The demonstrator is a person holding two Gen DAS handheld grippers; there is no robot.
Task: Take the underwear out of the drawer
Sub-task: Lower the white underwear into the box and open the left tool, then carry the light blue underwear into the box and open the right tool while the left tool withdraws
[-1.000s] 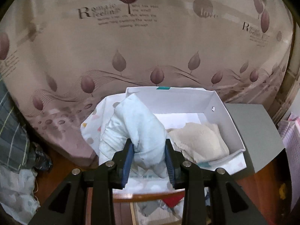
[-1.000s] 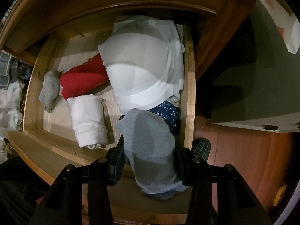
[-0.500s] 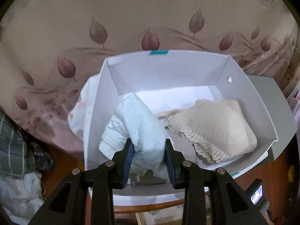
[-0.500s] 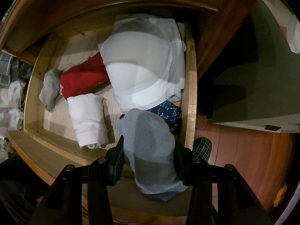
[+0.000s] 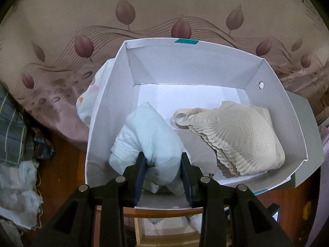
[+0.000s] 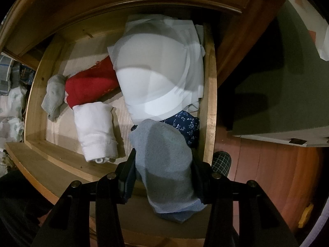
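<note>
My left gripper [image 5: 163, 164] is shut on a pale blue rolled underwear [image 5: 148, 135] and holds it inside the left part of a white cardboard box [image 5: 267, 78]. A cream lace bra [image 5: 236, 138] lies in the box's right part. My right gripper [image 6: 163, 173] is shut on a grey rolled underwear [image 6: 164, 160], held above the near right corner of the open wooden drawer [image 6: 209, 94]. In the drawer lie a white bra [image 6: 160, 76], a red roll [image 6: 90, 86], a white roll [image 6: 94, 127], a small grey roll [image 6: 53, 96] and a navy floral piece [image 6: 187, 123].
The box stands by a bed with a leaf-patterned cover [image 5: 102, 20]. A grey cabinet [image 6: 287, 94] stands right of the drawer on the wood floor [image 6: 267, 164]. Clothes are heaped at the left [image 5: 12, 144]. A slippered foot [image 6: 222, 162] shows near the drawer.
My left gripper has carried the pale blue roll forward and down, from in front of the box into its left part. The right gripper and its grey roll have hardly moved.
</note>
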